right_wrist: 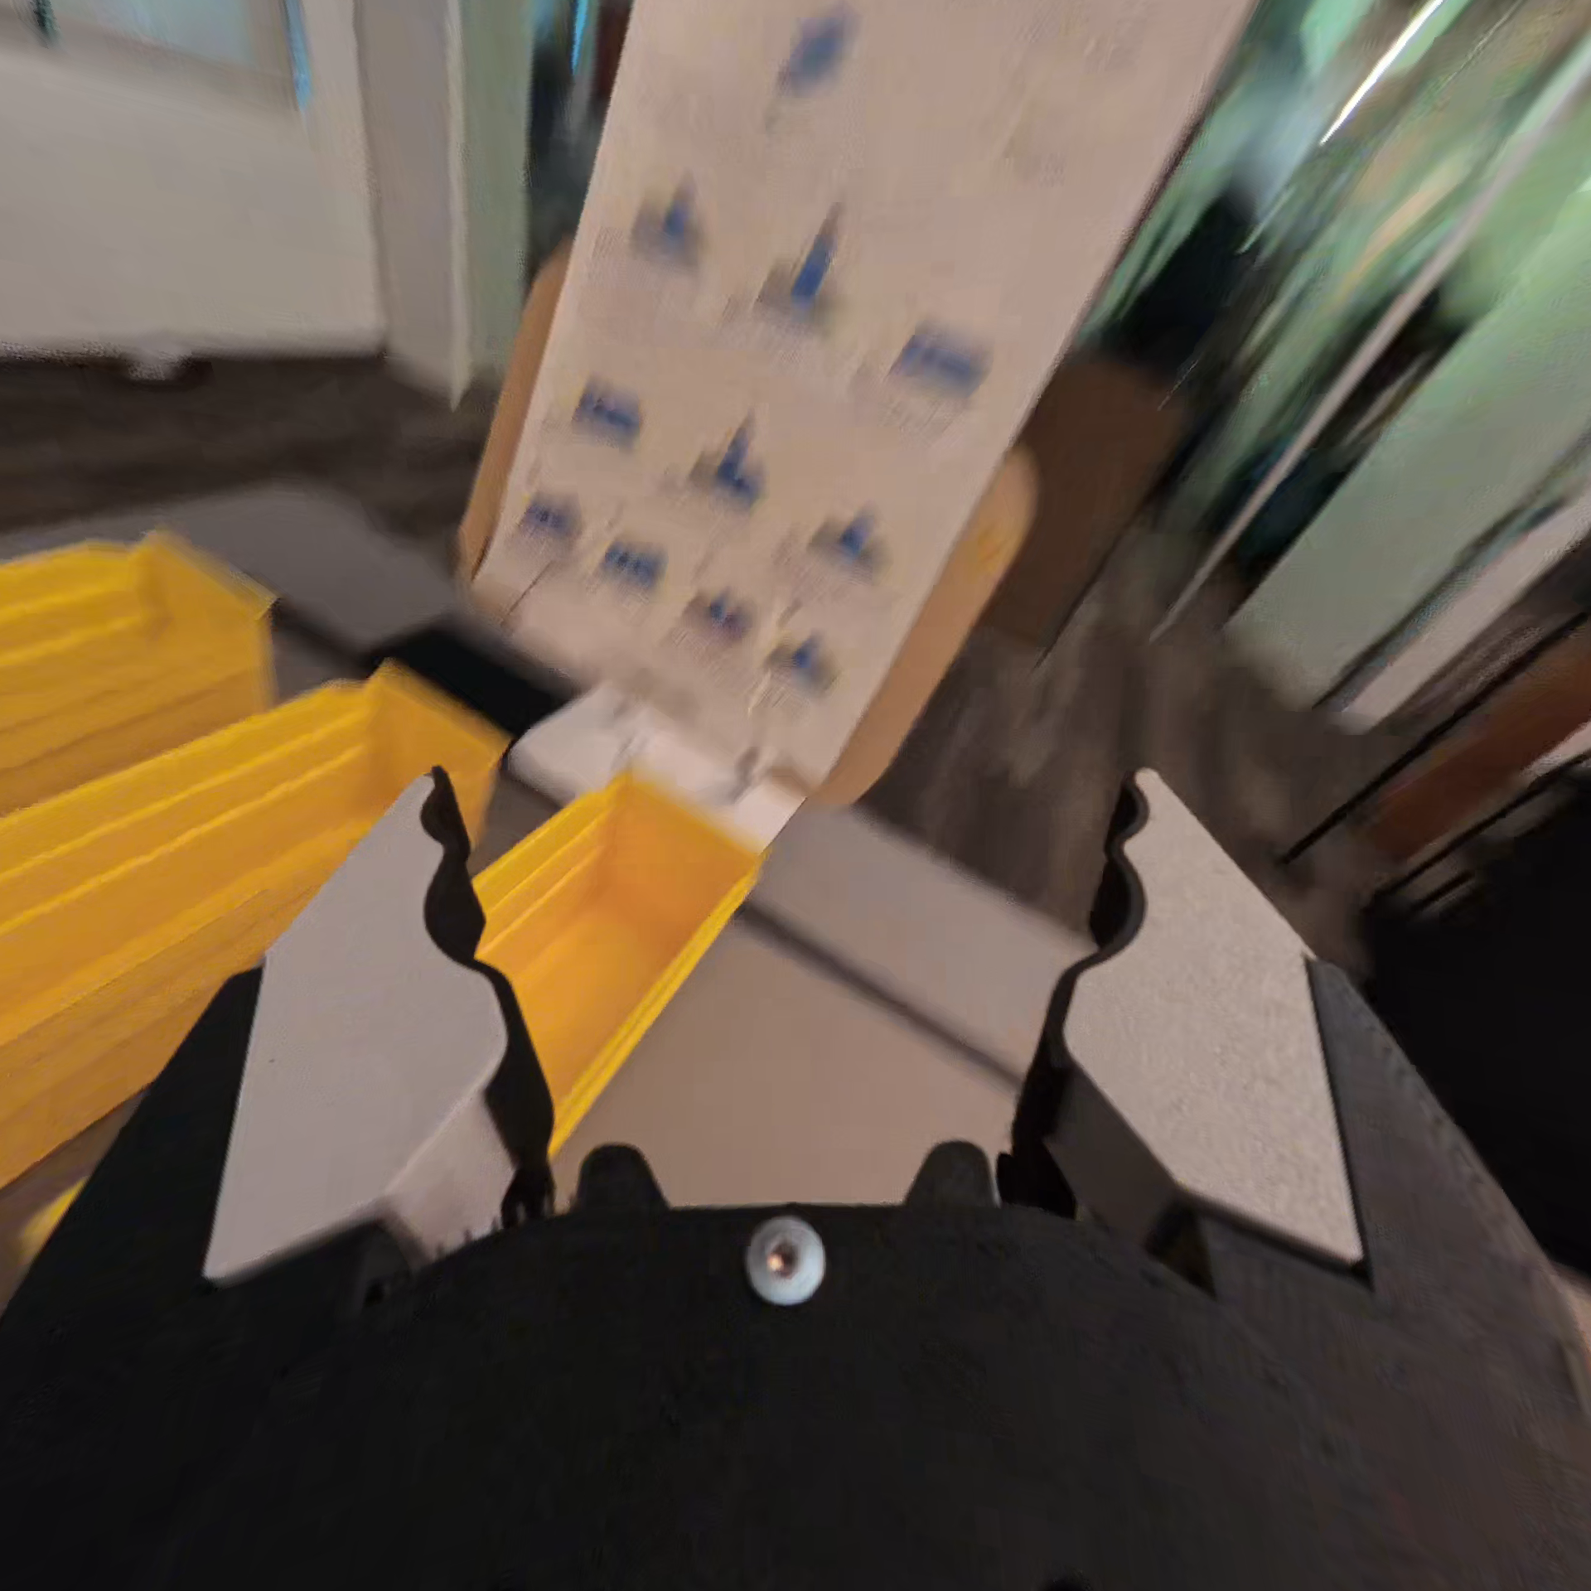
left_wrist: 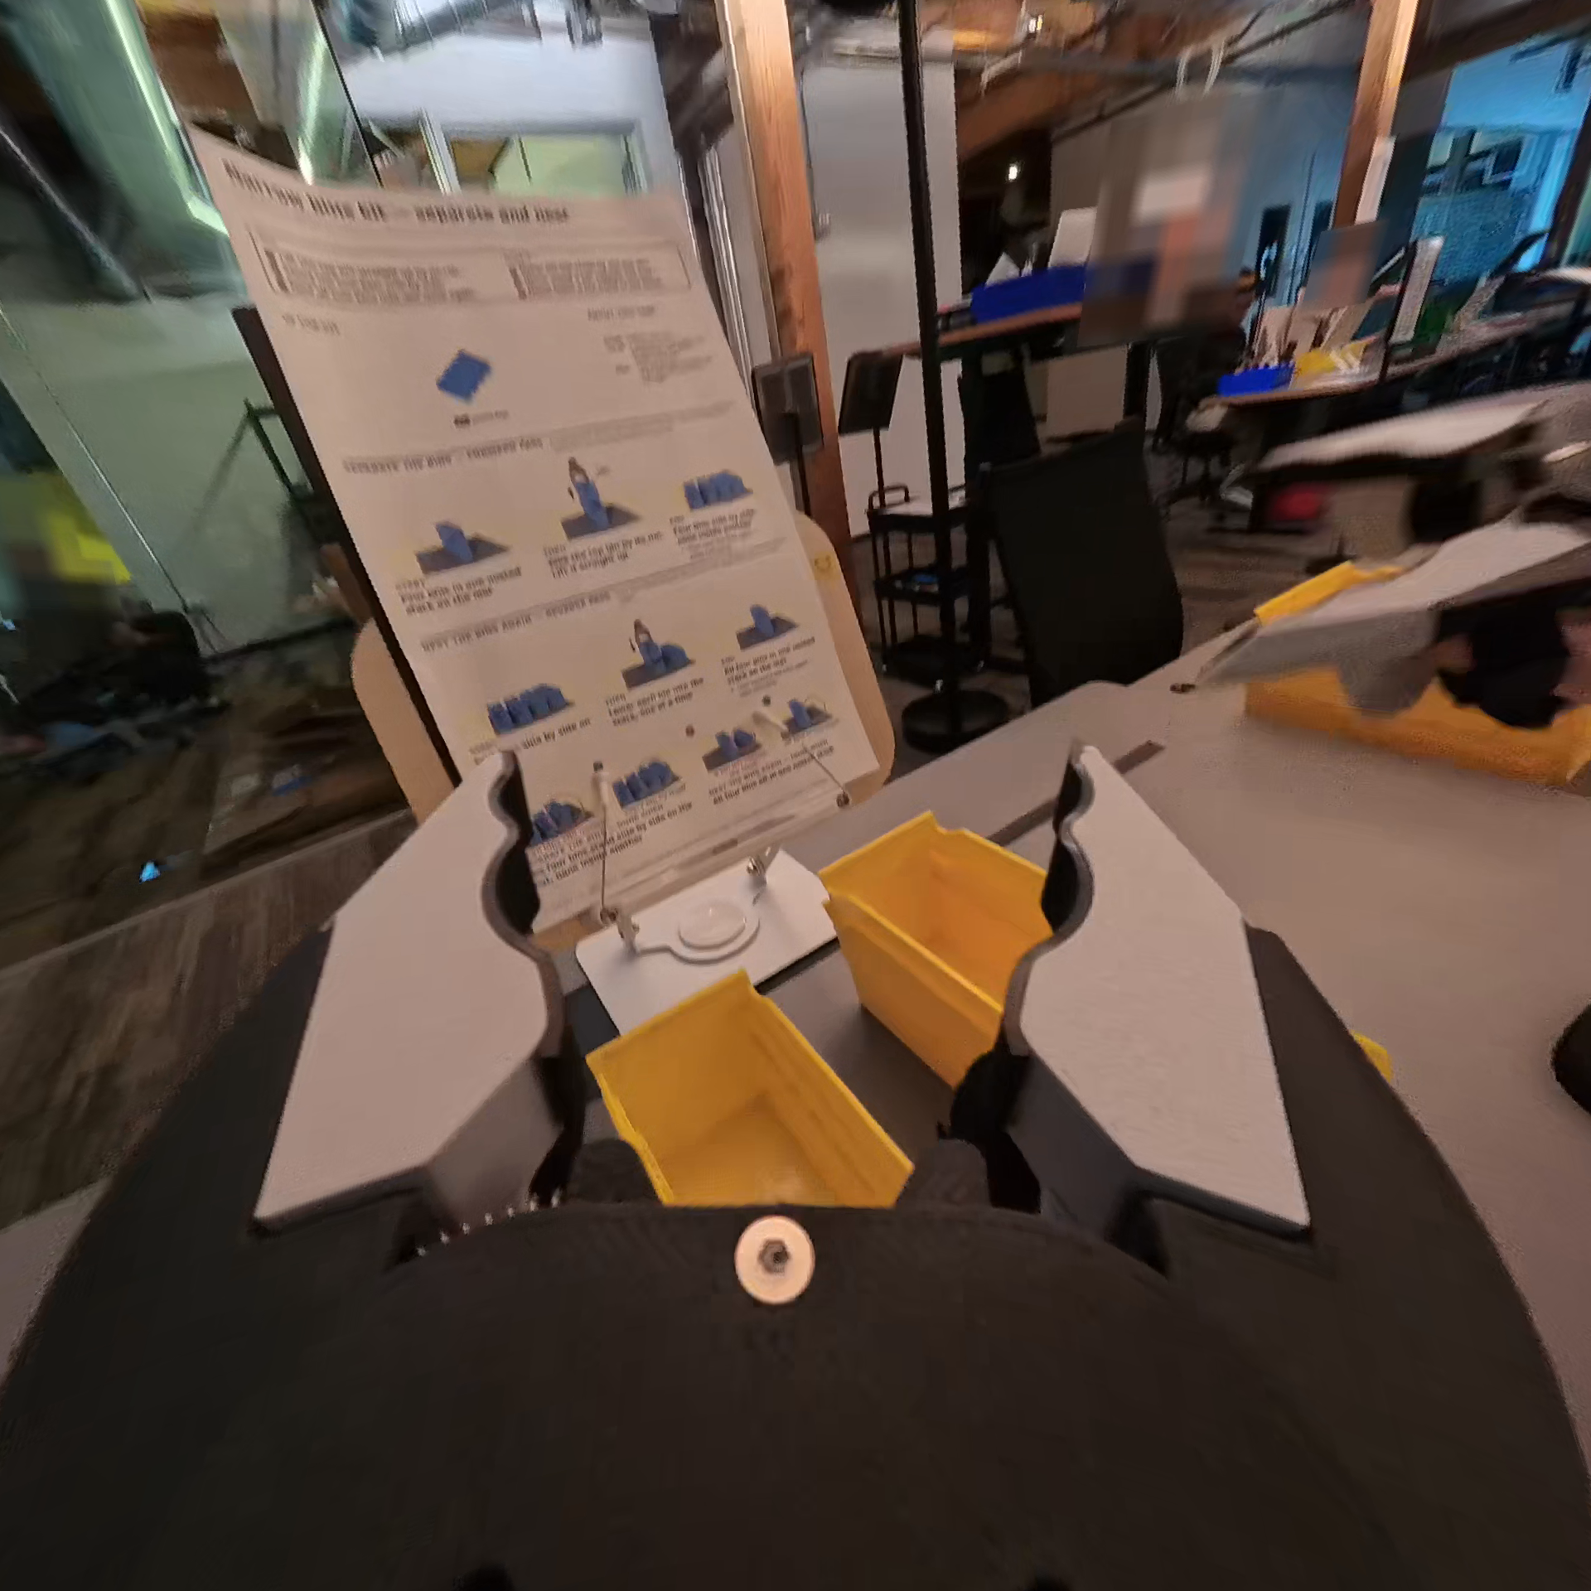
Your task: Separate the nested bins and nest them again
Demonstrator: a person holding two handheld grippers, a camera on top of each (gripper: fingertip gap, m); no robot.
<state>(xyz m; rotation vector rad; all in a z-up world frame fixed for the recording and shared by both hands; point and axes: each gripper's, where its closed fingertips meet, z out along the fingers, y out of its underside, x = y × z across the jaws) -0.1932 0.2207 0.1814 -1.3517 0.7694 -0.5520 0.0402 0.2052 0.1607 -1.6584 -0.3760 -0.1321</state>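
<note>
The left gripper [left_wrist: 792, 775] hangs above the grey table [left_wrist: 1343, 869], tipped down, fingers wide apart and holding nothing. A yellow bin [left_wrist: 749, 1111] sits below it, and a second bin [left_wrist: 938, 913] stands just beyond. The right gripper [right_wrist: 783, 801] is wide apart and bare too, beside a yellow bin [right_wrist: 620, 904].
</note>
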